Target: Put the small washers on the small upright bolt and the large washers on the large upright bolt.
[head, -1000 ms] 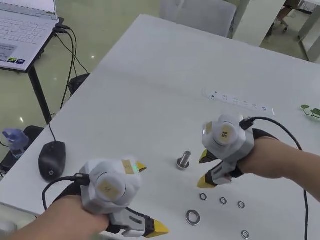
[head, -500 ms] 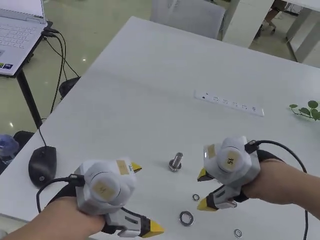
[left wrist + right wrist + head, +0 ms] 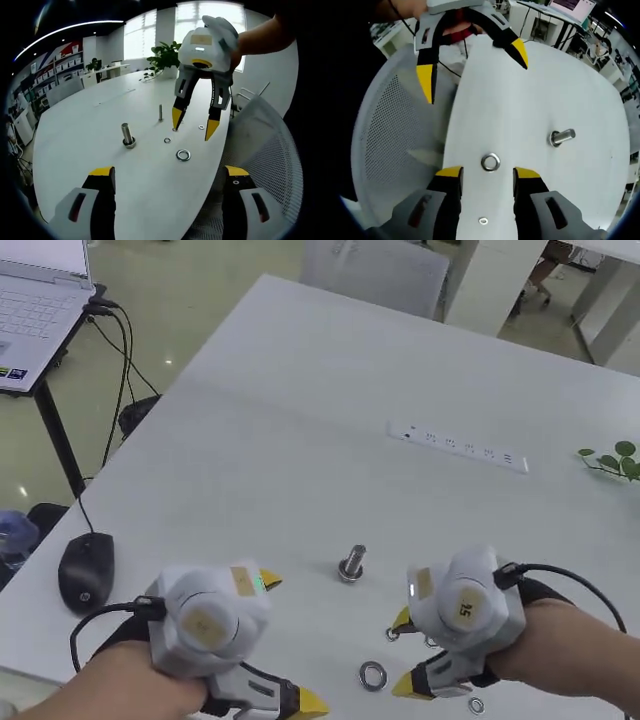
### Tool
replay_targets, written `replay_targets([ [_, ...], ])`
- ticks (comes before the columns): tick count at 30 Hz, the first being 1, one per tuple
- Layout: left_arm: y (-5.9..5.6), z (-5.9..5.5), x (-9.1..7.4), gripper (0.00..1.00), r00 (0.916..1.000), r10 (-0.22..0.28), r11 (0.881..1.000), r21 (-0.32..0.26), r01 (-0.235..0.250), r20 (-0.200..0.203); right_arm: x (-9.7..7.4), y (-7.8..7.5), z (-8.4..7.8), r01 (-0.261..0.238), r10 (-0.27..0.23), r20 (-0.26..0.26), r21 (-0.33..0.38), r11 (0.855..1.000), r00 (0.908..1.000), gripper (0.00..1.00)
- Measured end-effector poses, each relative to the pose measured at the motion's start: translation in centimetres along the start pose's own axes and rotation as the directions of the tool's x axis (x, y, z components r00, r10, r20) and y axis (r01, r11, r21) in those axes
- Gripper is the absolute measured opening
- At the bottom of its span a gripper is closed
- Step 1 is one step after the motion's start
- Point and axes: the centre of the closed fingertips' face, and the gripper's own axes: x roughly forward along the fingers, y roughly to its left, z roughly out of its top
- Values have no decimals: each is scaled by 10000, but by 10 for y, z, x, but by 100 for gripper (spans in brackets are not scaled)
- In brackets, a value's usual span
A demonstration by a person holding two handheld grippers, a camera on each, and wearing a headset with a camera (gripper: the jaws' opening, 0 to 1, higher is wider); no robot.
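jaws open, empty: my left gripper (image 3: pixel 290 640) idle, my right gripper (image 3: pixel 405 655) just dropped, large silver steel washer (image 3: pixel 490 162) dead ahead.

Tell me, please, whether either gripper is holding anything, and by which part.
Nothing is held: the left gripper and right gripper are both open, and the large washer lies loose on the table.

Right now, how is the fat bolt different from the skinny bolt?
The fat bolt is thick and stubby; the skinny bolt is thin like a stick. The fat bolt shows a wide base; the skinny bolt's base is too small to tell. The skinny bolt stands closer to the right gripper than the fat bolt does. Both stand upright on the white table and look like grey metal.
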Motion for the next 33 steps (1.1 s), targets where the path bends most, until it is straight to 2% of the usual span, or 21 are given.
replay_targets([
  [3,-1,1,0,89,10000,-36,10000,10,36,14,6,-1,-1,30,-31,113,126,9999,9999,41],
  [6,-1,1,0,90,10000,-48,10000,17,48,9,13,-2,-4,65,-65,11,121,9999,10000,41],
  [15,-5,-4,2,92,9997,-171,9998,103,172,-173,34,-6,-7,190,-190,-53,109,9998,9998,40],
  [22,-7,-1,1,93,9997,-242,9997,-11,242,-16,49,-8,-14,191,-187,-222,180,9997,9996,39],
  [33,-12,-2,1,96,9993,-346,9994,19,346,104,57,-8,-18,157,-149,-393,204,9997,9991,37],
])
